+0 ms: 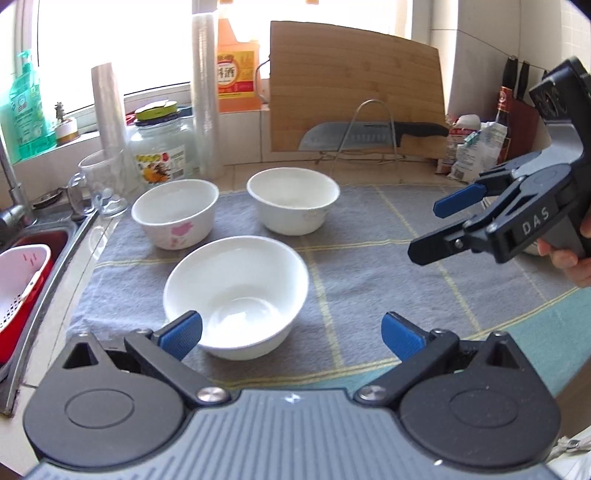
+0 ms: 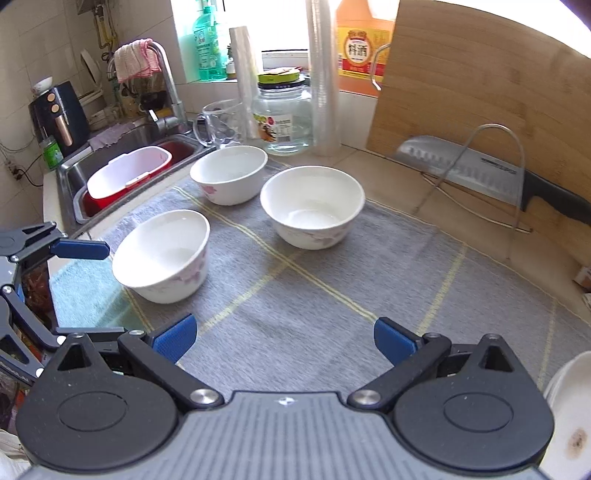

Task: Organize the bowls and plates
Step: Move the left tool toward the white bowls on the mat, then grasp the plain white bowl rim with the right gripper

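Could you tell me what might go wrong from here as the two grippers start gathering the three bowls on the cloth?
1. The left gripper is open beside the nearest bowl; a grip on its thin rim could slip or tip it.
2. All three bowls sit on a loose grey cloth, so dragging one could bunch it and shift the others.
3. The far left bowl stands close to the glass mug and the sink; a wide swing could knock glass.

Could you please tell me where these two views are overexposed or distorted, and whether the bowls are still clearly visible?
Left wrist view: the window is blown out to white, and the fisheye bends the cutting board; the three bowls, such as the nearest bowl, stay sharp. Right wrist view: the window is again washed out, the board curves strongly, and the corners are dark.
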{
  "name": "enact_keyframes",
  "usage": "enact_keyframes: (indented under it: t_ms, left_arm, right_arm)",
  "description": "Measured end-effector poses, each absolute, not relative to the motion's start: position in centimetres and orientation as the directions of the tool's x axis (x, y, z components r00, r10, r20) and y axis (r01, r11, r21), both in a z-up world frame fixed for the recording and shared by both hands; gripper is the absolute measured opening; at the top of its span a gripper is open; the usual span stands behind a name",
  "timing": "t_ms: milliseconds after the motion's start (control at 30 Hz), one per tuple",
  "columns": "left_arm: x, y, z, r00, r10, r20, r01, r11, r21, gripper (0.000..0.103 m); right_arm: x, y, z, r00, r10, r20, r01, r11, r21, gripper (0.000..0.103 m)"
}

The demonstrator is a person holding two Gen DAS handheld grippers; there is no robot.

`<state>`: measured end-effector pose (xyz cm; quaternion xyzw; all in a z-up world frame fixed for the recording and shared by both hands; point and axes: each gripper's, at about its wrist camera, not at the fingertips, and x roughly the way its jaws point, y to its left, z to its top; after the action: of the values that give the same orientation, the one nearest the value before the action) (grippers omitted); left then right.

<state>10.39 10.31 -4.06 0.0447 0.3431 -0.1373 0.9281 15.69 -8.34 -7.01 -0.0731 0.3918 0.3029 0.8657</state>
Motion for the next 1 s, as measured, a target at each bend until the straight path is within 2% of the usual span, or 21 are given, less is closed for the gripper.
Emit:
enact_keyframes:
  t_ms: [233,733,1000]
  left_arm:
    - [11.5,14.2,-6.6,0.720,-0.204,-0.663,0.278,0.961,0.007,0.102]
    - [13.8,14.1,-8.4,0.702,-0.316,-0.637,0.425,0.905,0.018,0.102]
    - [14.2,14.6,-8.4,0.699,-0.340,-0.629,0.442,0.897,0.006,0.096]
  right_arm:
    - [17.5,-3.2,-7.5,0.432,0.549,-0.716,-0.624,0.754,0.202,0.103]
    - [19.5,4.0,-10.3,0.306,0.581,-0.754,-0.680,0.688,0.254,0.103]
    - [20.1,4.8,-10.6,0.290,0.595,-0.750,-0.679,0.680,0.277,0.103]
